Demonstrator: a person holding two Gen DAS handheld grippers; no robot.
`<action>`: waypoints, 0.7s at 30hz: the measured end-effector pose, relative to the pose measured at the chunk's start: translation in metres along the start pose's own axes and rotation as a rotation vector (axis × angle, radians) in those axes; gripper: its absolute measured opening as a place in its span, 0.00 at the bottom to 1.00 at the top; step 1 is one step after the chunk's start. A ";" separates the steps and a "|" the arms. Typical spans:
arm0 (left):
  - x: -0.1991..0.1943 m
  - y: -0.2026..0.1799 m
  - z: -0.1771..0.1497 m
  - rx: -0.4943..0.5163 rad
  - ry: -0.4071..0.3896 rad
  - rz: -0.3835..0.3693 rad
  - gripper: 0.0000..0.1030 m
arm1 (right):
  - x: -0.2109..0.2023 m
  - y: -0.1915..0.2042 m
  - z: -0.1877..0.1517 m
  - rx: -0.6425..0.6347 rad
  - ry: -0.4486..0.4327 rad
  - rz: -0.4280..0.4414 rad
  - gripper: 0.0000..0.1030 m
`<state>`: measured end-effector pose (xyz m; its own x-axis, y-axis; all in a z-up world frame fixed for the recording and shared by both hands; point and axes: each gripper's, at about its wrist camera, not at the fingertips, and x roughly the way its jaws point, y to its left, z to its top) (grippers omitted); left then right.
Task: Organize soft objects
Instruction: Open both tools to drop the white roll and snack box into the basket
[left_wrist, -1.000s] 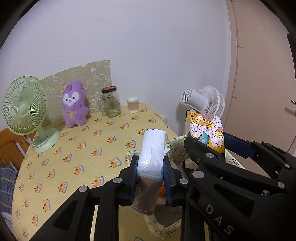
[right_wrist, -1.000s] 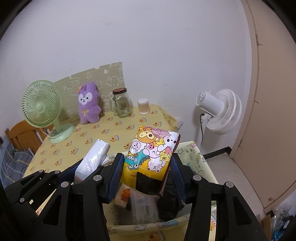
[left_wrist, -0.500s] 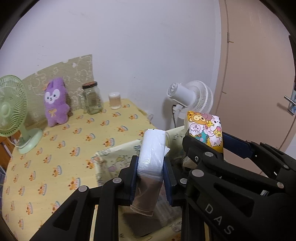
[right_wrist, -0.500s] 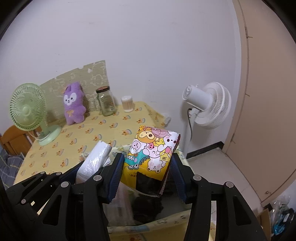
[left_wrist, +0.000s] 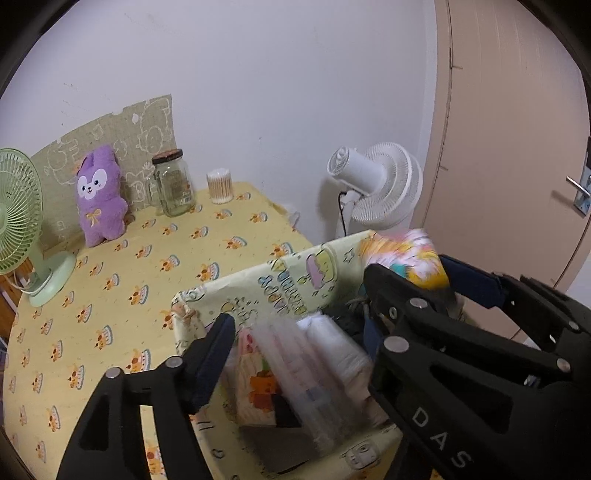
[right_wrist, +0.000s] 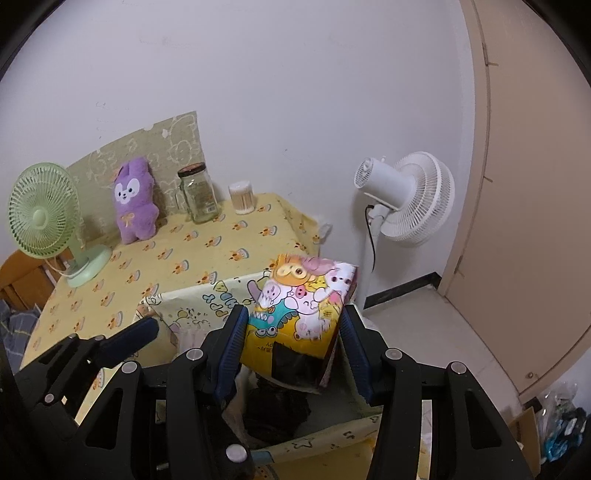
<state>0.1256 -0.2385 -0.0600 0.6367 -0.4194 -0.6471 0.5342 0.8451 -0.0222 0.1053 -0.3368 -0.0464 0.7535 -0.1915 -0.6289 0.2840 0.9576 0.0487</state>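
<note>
Released since a second ago, the white pack (left_wrist: 332, 347) drops into the bin (left_wrist: 258, 291) as the left claw (left_wrist: 295, 332) opens; the right claw (right_wrist: 293, 332) clamps the cartoon pack (right_wrist: 303, 302) above it.

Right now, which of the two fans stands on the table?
The green fan stands on the table; the white fan stands on the floor beside it.

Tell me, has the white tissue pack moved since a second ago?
Yes. The white tissue pack has dropped from the opening left gripper into the storage box.
</note>
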 end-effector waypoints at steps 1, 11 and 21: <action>0.000 0.003 -0.001 -0.003 0.003 0.009 0.74 | 0.002 0.002 0.000 -0.002 0.003 0.010 0.53; -0.002 0.016 -0.009 0.011 0.024 0.060 0.80 | 0.016 0.020 -0.007 -0.006 0.039 0.074 0.53; 0.001 0.024 -0.015 -0.006 0.040 0.077 0.83 | 0.020 0.028 -0.010 -0.023 0.065 0.078 0.54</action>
<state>0.1302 -0.2139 -0.0722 0.6527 -0.3395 -0.6773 0.4814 0.8762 0.0246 0.1219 -0.3116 -0.0654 0.7325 -0.1030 -0.6729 0.2122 0.9738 0.0820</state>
